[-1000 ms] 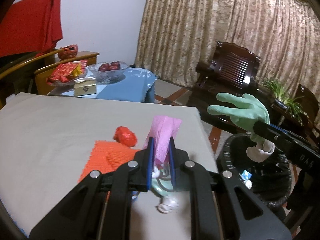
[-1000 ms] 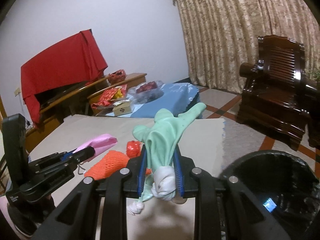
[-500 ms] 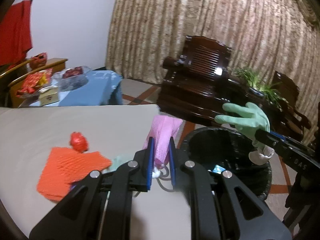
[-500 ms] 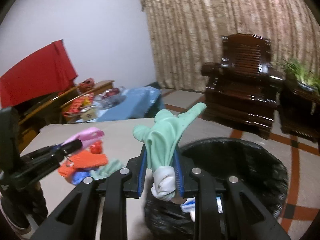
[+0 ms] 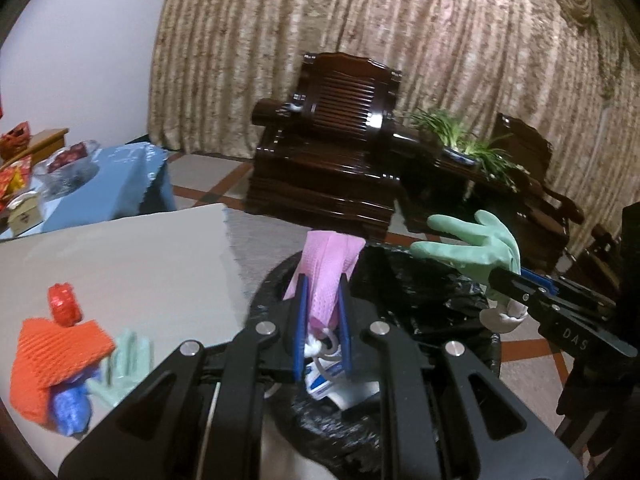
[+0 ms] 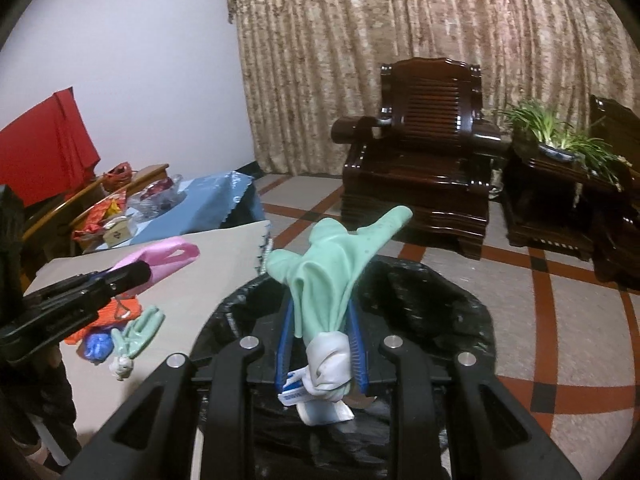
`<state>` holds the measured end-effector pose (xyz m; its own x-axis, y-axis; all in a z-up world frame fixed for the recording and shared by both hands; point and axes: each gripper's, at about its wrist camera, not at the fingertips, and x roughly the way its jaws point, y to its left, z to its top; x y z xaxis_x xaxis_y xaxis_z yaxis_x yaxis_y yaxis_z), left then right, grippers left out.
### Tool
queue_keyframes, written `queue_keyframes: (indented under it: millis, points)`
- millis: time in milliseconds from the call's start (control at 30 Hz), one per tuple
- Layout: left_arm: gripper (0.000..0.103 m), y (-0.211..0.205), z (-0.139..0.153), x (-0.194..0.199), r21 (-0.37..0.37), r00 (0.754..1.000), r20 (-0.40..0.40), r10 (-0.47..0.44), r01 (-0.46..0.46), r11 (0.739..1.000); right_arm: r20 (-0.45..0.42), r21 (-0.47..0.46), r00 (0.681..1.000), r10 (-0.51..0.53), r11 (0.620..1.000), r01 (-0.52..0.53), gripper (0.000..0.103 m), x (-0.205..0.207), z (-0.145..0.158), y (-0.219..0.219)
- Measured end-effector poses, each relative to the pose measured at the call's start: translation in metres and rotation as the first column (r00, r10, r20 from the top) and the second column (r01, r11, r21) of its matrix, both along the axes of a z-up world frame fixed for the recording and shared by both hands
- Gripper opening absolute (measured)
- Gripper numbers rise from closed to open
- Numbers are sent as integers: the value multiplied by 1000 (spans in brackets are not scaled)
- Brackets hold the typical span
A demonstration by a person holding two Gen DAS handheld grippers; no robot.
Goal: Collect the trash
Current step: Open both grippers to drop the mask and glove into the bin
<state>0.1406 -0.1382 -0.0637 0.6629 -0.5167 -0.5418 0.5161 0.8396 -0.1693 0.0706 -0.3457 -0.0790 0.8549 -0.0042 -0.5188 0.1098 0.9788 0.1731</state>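
Observation:
My left gripper (image 5: 322,286) is shut on a pink face mask (image 5: 326,268) and holds it over the near rim of the black-bagged trash bin (image 5: 420,292). My right gripper (image 6: 322,316) is shut on a mint-green rubber glove (image 6: 332,264) and holds it above the bin (image 6: 432,296). The glove also shows in the left wrist view (image 5: 476,246), the mask in the right wrist view (image 6: 164,258). On the grey table (image 5: 140,264) lie an orange foam net (image 5: 56,356), a red wrapper (image 5: 62,300), a blue wad (image 5: 70,408) and a second green glove (image 5: 126,366).
White and blue paper trash (image 6: 316,400) lies in the bin. A dark wooden armchair (image 6: 420,144) and a side table with a plant (image 6: 560,140) stand behind on the tiled floor. A blue-covered table (image 5: 100,184) with a glass bowl stands at far left.
Both grippers have swung right from the table to over the bin, carrying the mask and the glove. The table trash now sits at the left.

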Motion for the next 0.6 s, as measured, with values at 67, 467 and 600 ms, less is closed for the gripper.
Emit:
queue_keyframes:
  millis: [67, 467, 600]
  points:
    - [13, -10, -4, 3, 1, 1000, -5, -16, 16, 1000, -4, 4, 1000, -11, 1000, 11, 25, -2, -3, -6]
    - [15, -54, -24, 22, 15, 995, -40, -94, 94, 995, -46, -4, 998, -53, 999, 53, 29, 2, -20, -29]
    - [66, -52, -26, 25, -22, 990, -68, -121, 120, 993, -90, -57, 992, -84, 995, 80, 59, 6, -27, -29]
